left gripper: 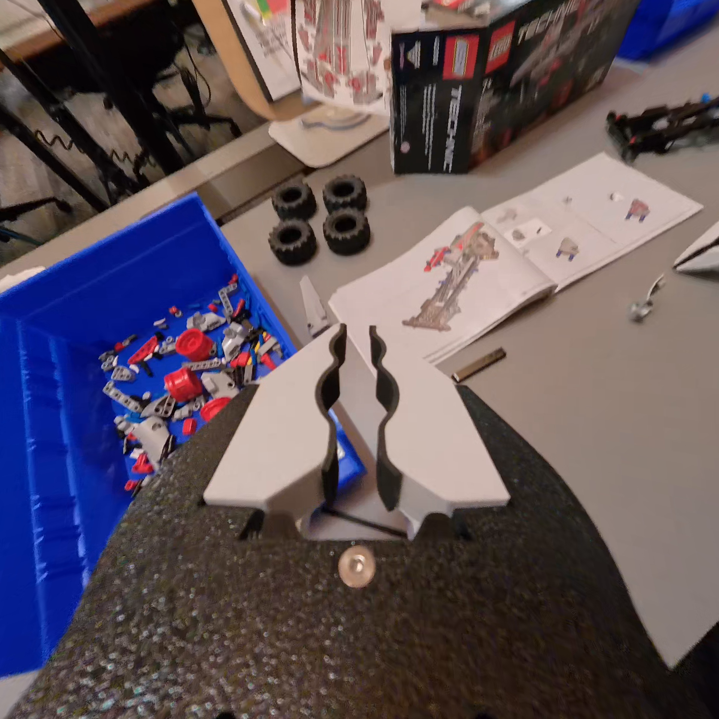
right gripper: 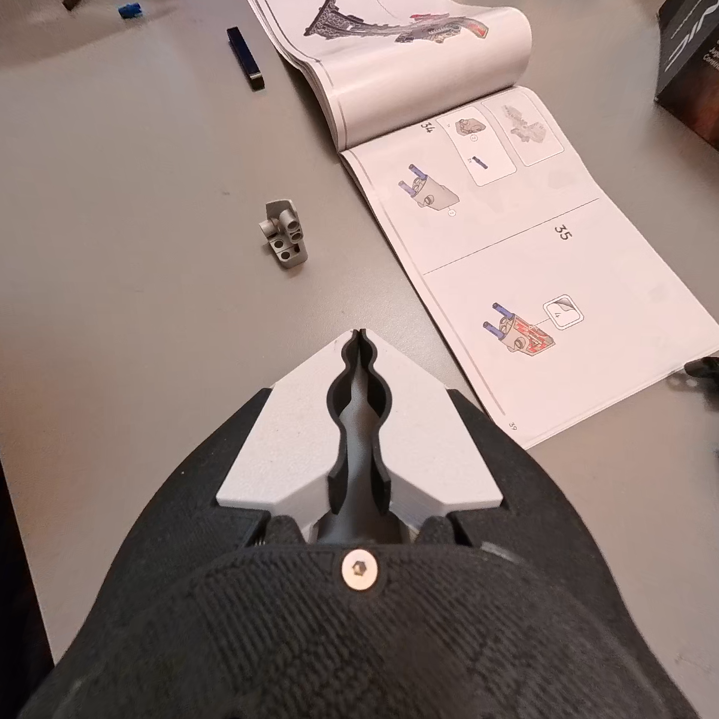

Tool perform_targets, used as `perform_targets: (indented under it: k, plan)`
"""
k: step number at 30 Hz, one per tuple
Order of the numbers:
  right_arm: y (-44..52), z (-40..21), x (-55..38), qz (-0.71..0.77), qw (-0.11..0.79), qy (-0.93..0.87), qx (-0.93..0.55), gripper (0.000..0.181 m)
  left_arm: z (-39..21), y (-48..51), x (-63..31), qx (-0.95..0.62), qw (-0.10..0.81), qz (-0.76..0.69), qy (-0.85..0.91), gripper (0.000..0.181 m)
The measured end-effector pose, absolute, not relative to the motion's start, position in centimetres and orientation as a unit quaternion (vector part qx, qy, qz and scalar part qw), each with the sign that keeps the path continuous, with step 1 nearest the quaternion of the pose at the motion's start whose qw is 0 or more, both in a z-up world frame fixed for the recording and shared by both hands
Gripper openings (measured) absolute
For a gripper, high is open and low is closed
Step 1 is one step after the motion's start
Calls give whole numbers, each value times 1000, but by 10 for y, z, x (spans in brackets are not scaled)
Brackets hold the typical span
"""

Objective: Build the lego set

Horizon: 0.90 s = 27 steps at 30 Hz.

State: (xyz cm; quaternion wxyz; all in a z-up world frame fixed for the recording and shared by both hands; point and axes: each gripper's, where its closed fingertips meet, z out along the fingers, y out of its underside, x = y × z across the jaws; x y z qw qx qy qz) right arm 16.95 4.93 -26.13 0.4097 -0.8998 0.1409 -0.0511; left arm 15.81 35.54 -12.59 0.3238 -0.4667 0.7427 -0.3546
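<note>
My left gripper (left gripper: 358, 330) is open and empty, hovering over the right rim of a blue bin (left gripper: 70, 350) that holds several loose red, grey and black lego pieces (left gripper: 186, 373). My right gripper (right gripper: 360, 332) is shut with nothing between its tips, low over the grey table. A small grey lego panel piece (right gripper: 286, 235) stands on the table ahead of it and to the left; it also shows in the left wrist view (left gripper: 644, 305). The open instruction booklet (right gripper: 505, 249) lies to the right of it and shows in the left wrist view (left gripper: 505, 264).
Several black tyres (left gripper: 319, 221) sit beyond the bin. The black set box (left gripper: 486, 97), a sticker sheet (left gripper: 338, 58) and a dark part-built chassis (left gripper: 661, 128) are at the back. A dark bar (right gripper: 245, 58), a blue pin (right gripper: 130, 9) and a grey wedge piece (left gripper: 315, 307) lie on the table.
</note>
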Motion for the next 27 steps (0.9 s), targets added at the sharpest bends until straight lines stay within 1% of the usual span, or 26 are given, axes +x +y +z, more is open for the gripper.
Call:
perform_targets:
  k: [1, 4, 6, 13, 18, 27]
  plan:
    - [49, -261, 170, -52, 410, 141, -900, 0, -130, 358, 154, -469, 318, -336, 752, 7]
    - [49, -261, 170, -56, 409, 139, -900, 0, -139, 361, 147, -474, 310, -298, 768, 6]
    - [49, -261, 170, -60, 408, 137, -901, 0, -135, 360, 150, -474, 319, -306, 761, 6]
    - [49, -261, 170, -64, 408, 135, -901, 0, -113, 376, 164, -494, 386, -335, 703, 7]
    - [49, -261, 170, -61, 408, 136, -901, 0, -102, 391, 163, -512, 411, -349, 669, 7]
    - [49, -261, 170, -61, 408, 136, -901, 0, -103, 389, 168, -510, 416, -354, 665, 7]
